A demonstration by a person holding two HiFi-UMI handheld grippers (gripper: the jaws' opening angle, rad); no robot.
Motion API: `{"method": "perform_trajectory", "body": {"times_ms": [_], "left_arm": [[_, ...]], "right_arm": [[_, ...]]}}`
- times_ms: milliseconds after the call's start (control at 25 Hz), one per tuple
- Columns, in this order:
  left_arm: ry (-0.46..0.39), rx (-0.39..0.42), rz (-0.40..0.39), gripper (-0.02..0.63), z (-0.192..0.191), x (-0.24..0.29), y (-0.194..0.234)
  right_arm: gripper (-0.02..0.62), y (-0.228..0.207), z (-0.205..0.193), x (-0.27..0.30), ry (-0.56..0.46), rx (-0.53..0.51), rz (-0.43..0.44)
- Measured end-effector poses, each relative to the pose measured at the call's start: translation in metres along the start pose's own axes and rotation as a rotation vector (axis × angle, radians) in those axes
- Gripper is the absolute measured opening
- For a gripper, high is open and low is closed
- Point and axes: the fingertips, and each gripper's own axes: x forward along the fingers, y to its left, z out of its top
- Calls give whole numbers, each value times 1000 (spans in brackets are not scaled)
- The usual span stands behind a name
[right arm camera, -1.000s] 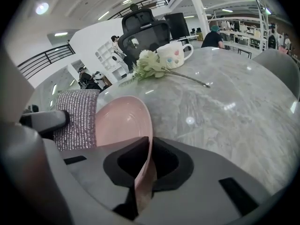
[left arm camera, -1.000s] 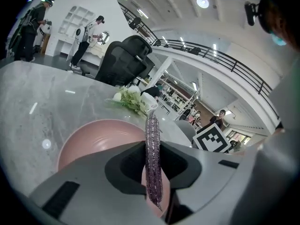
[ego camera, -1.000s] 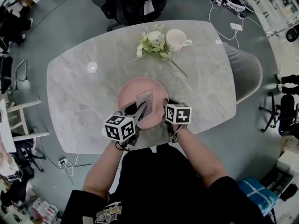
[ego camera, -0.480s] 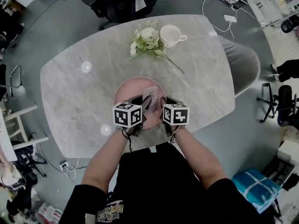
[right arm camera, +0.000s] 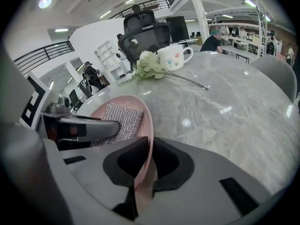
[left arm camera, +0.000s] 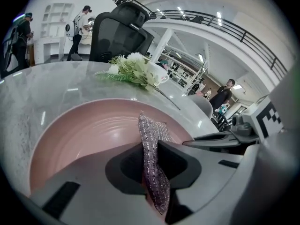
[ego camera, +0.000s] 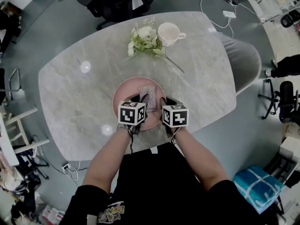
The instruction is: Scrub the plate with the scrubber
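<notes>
Head view, lower centre: pink plate flat on marble table, close to near edge, straight in front of person. Pinched at right rim by right gripper: rim between both pads in right gripper view, with jaws just eased open a touch but pads apparently on the rim. Likely there to stop plate sliding or spinning under scrub load. Silvery mesh scrubber inside plate, upper middle; near end clamped edge-on in left gripper, far end seemingly lying on plate floor. Held by one end, probably to leave most of the mesh free to drag over the surface. Both grippers angled steeply down, side by side, near each other, no visible contact. Judged: scrub contact set up; whether mid-stroke, can't tell. Further out, upper centre: white flower sprig and white cup just beside each other, well apart from plate, so out of the way. Black office chair beyond table at top, grey chair at right. Writing: nothing legible. Black-and-white square markers on gripper cubes; white label on office chair back and shirt print at bottom too small to read.
</notes>
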Motion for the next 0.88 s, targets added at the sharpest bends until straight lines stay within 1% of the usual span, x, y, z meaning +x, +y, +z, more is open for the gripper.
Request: {"method": "perform_trajectory", "body": {"times_ms": [120, 200, 360, 680, 880], "left_arm": [[1, 35, 28, 81, 2, 1, 3], [-3, 37, 43, 81, 3, -1, 7], [-16, 21, 72, 80, 6, -6, 18], [-52, -38, 140, 80, 11, -19, 49], [-52, -61, 203, 80, 9, -32, 66]], "right_arm": [[48, -1, 0, 1, -1, 6, 2], [48, -1, 0, 1, 1, 10, 3], [46, 0, -1, 0, 1, 11, 7], [48, -1, -1, 2, 3, 1, 14], [48, 0, -2, 1, 7, 0, 17]]}}
